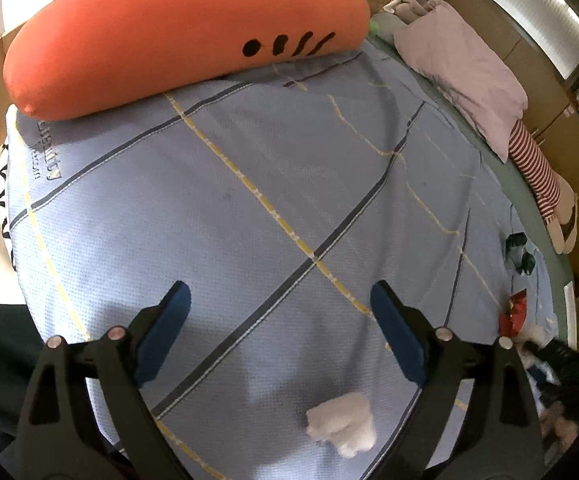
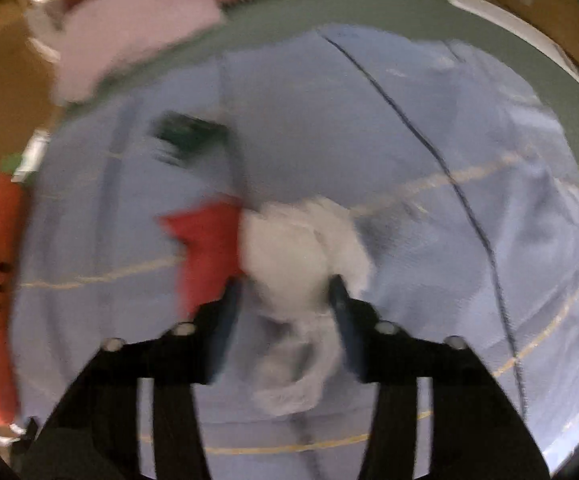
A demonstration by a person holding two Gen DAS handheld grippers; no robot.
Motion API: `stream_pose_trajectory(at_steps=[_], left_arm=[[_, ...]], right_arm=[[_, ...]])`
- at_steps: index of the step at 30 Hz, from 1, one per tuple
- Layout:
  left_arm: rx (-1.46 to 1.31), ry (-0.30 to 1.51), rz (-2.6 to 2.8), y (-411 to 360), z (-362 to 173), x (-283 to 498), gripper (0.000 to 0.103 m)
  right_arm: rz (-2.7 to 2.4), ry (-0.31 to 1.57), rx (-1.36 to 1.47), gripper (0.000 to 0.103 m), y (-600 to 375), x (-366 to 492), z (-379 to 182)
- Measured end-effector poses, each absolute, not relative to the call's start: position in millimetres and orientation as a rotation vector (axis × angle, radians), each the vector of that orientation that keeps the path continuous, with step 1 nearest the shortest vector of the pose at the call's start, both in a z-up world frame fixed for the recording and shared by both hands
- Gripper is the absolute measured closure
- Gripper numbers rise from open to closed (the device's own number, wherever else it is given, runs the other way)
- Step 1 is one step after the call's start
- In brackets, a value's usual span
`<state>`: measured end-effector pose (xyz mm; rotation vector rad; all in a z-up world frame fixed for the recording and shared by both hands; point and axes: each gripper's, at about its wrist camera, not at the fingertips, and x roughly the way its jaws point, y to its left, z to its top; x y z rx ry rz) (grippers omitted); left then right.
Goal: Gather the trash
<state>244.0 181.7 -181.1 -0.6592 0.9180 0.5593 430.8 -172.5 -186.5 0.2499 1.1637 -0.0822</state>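
The left gripper (image 1: 279, 336) hangs with fingers spread wide above a crumpled white tissue wad (image 1: 341, 424) on the blue plaid bedsheet (image 1: 249, 184). The right gripper (image 2: 285, 308), blurred, has a second white crumpled tissue (image 2: 301, 248) between its fingers beside a red wrapper (image 2: 205, 244); grip unclear.

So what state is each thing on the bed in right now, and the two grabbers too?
Left gripper: open, empty.
Crumpled tissue: loose on the blue bedsheet, below the left gripper's fingertips.
Right gripper: white tissue wad between its fingers; too blurred to tell if gripped.
Red wrapper: lying on the sheet, beside the wad.
Carrot pillow: resting at the bed's edge.
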Motion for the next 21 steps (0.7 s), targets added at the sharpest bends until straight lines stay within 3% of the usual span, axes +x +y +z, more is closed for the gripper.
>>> stream_pose_trajectory(at_steps=[4, 11, 14, 15, 16, 21], left_arm=[[-0.659, 0.917, 0.572, 183.6, -181.3, 242.0, 0.012], [-0.666, 0.910, 0.574, 183.2, -180.0, 239.4, 0.012], [-0.663, 0.911, 0.572, 182.8, -180.1, 237.9, 0.012], [-0.662, 0.913, 0.569, 182.8, -180.2, 237.1, 0.012], [-0.659, 0.913, 0.569, 182.4, -180.0, 236.2, 0.012], [-0.654, 0.898, 0.584, 185.5, -178.1, 229.8, 0.012]], right_arm=[[-0.079, 1.152, 0.368, 0.086, -200.8, 414.9, -194.1], [0.329, 1.165, 0.972, 0.089, -227.8, 371.9, -185.5], [0.381, 1.283, 0.990, 0.079, -215.6, 359.0, -197.9], [0.354, 1.321, 0.952, 0.067, -214.8, 356.3, -200.9], [0.285, 1.351, 0.856, 0.061, -214.4, 353.3, -203.9], [0.002, 1.211, 0.482, 0.055, -215.9, 334.7, -176.2]])
